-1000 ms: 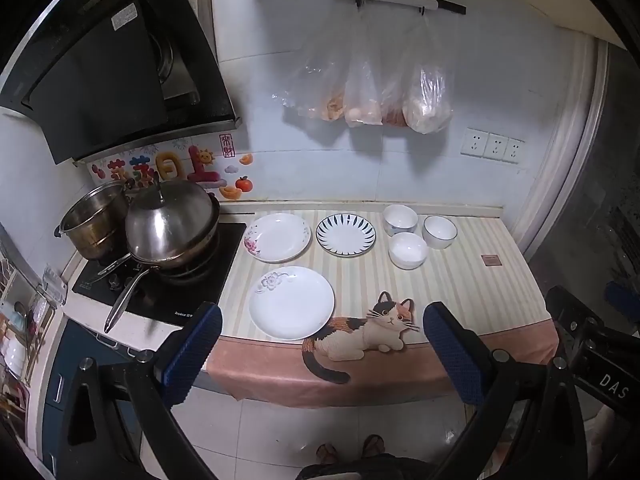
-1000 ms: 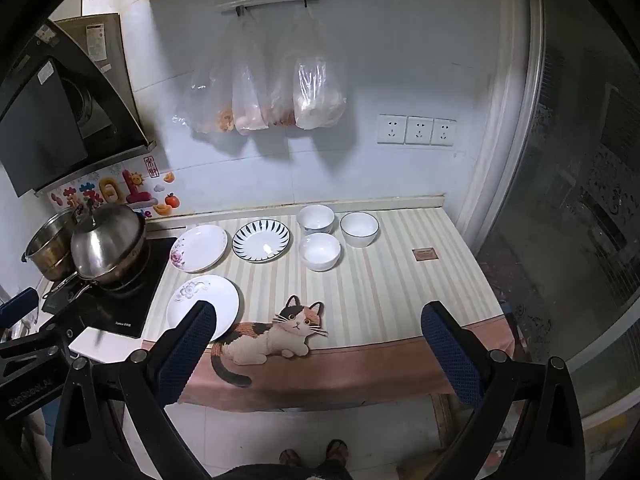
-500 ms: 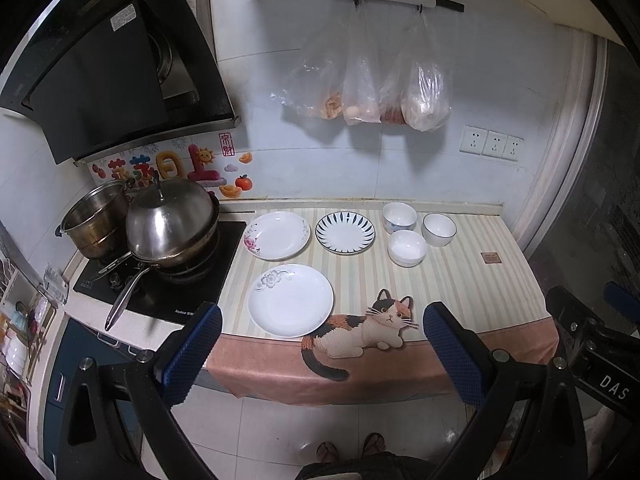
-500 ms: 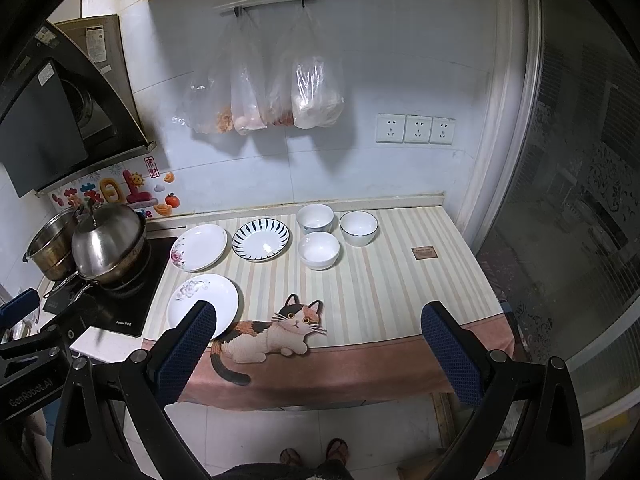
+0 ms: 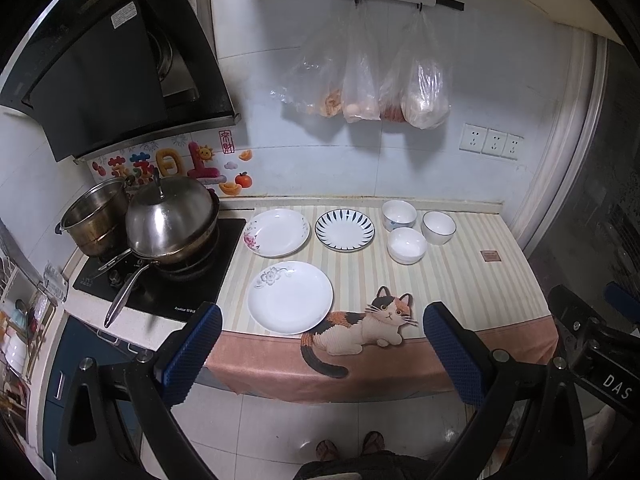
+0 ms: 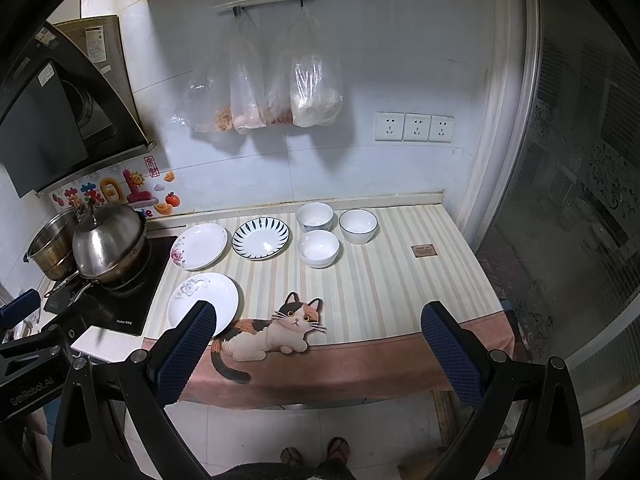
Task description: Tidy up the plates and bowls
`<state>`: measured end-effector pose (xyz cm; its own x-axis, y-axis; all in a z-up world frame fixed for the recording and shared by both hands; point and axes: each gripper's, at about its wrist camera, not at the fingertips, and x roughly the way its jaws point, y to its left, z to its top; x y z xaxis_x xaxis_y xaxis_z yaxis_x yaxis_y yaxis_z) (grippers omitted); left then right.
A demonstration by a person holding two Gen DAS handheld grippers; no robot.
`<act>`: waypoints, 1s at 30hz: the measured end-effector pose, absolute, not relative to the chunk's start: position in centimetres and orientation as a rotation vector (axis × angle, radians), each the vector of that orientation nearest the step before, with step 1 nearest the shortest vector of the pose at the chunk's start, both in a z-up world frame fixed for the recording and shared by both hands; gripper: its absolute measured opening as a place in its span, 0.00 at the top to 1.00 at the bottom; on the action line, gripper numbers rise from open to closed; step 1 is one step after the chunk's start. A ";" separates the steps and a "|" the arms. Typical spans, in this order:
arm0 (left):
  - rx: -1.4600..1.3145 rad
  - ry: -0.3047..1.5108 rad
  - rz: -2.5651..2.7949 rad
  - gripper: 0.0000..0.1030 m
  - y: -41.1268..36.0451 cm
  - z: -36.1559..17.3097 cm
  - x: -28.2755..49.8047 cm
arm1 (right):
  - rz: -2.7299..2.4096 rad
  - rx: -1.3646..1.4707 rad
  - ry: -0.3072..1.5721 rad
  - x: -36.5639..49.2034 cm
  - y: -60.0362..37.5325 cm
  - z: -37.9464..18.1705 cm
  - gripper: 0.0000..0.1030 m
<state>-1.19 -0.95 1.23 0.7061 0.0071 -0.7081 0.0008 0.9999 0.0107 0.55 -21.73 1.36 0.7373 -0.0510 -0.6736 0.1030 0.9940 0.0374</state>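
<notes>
Near the counter's (image 5: 460, 280) front edge lies a round white floral plate (image 5: 290, 297); both tools, left (image 5: 320, 354) and right (image 6: 318, 354), hang released, well short. Best approach low, pinching its rim.

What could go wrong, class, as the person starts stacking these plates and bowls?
1. The near white plate lies by the counter's front edge; a nudge might slide it off.
2. The three bowls stand close together; open fingers reaching for one may knock another.
3. The pan handle juts out beside the plates, so the left gripper could catch it.
</notes>
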 end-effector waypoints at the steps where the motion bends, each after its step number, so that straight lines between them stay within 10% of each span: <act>1: 0.010 0.787 0.004 0.00 -0.9 1.0 -1.2 | -0.084 0.075 0.738 0.5 -21.8 1.4 0.00; 30: 0.009 0.785 0.003 0.00 -0.9 0.8 -1.5 | -0.081 0.079 0.737 -0.2 -21.6 1.4 0.00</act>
<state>-1.54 -0.86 0.81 0.7072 0.0055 -0.7070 0.0009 1.0000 0.0088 -0.17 -21.56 1.39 0.7373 -0.0458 -0.6740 0.1014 0.9939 0.0434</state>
